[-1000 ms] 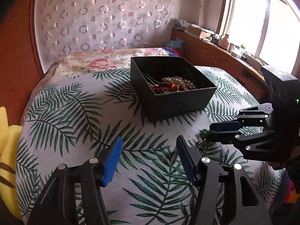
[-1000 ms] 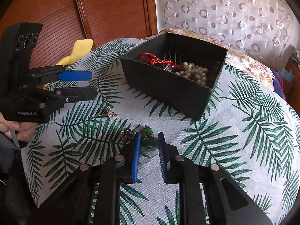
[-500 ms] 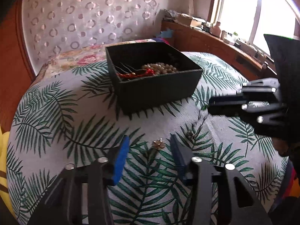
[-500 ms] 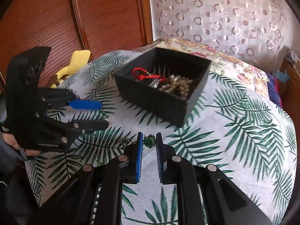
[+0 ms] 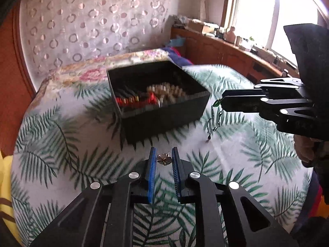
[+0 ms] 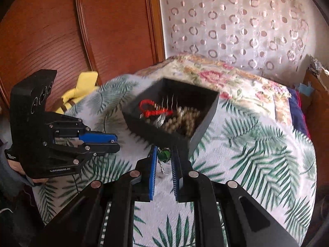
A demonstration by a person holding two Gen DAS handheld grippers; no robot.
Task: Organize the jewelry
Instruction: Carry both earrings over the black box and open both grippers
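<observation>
A black open box (image 5: 164, 111) (image 6: 197, 123) sits on the leaf-print cloth and holds a pearl strand (image 5: 164, 90) and a red cord (image 6: 152, 109). My left gripper (image 5: 163, 159) is shut on a small gold flower earring (image 5: 163, 159), in front of the box. My right gripper (image 6: 163, 155) is shut on a green-stone pendant (image 6: 163, 154) with a thin chain hanging below; it also shows in the left wrist view (image 5: 218, 103), lifted off the cloth just right of the box. The left gripper appears in the right wrist view (image 6: 111, 143).
The round table's cloth (image 5: 61, 144) falls away at the edges. A yellow cushion (image 6: 82, 86) lies at the left by a wooden door. A floral bedcover (image 6: 236, 78) lies behind the box. A wooden sideboard (image 5: 226, 53) stands under the window.
My left gripper has moved forward and closed on the gold earring. My right gripper has lifted the green pendant with its chain and moved it toward the box.
</observation>
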